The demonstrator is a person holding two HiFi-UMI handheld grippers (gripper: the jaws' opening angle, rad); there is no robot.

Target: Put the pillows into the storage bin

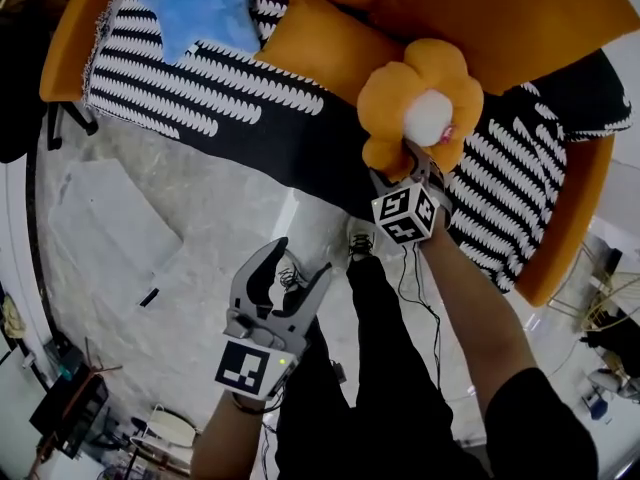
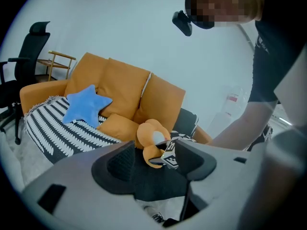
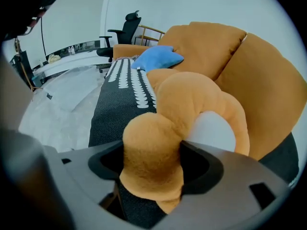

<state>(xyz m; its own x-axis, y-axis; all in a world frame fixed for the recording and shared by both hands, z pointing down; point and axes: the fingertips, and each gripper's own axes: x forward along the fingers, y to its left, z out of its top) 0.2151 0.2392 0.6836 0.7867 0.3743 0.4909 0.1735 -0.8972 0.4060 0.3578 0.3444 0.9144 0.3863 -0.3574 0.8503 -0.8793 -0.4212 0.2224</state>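
An orange flower pillow (image 1: 415, 103) (image 2: 151, 135) (image 3: 192, 104) with a white centre lies on the front of the sofa seat. My right gripper (image 1: 412, 163) (image 3: 153, 164) is shut on one of its petals, which fills the gap between the jaws. A blue star pillow (image 1: 205, 8) (image 2: 86, 104) (image 3: 158, 57) and an orange rectangular pillow (image 1: 320, 43) rest further back on the seat. My left gripper (image 1: 298, 266) (image 2: 153, 164) hangs open over the floor in front of the sofa, holding nothing. No storage bin shows in any view.
The orange sofa (image 1: 520, 18) carries a black-and-white patterned throw (image 1: 200, 83). A black office chair (image 2: 29, 56) and a wooden side table (image 2: 57, 61) stand to its left. Cables (image 1: 410, 268) trail over the pale marble floor by the person's legs.
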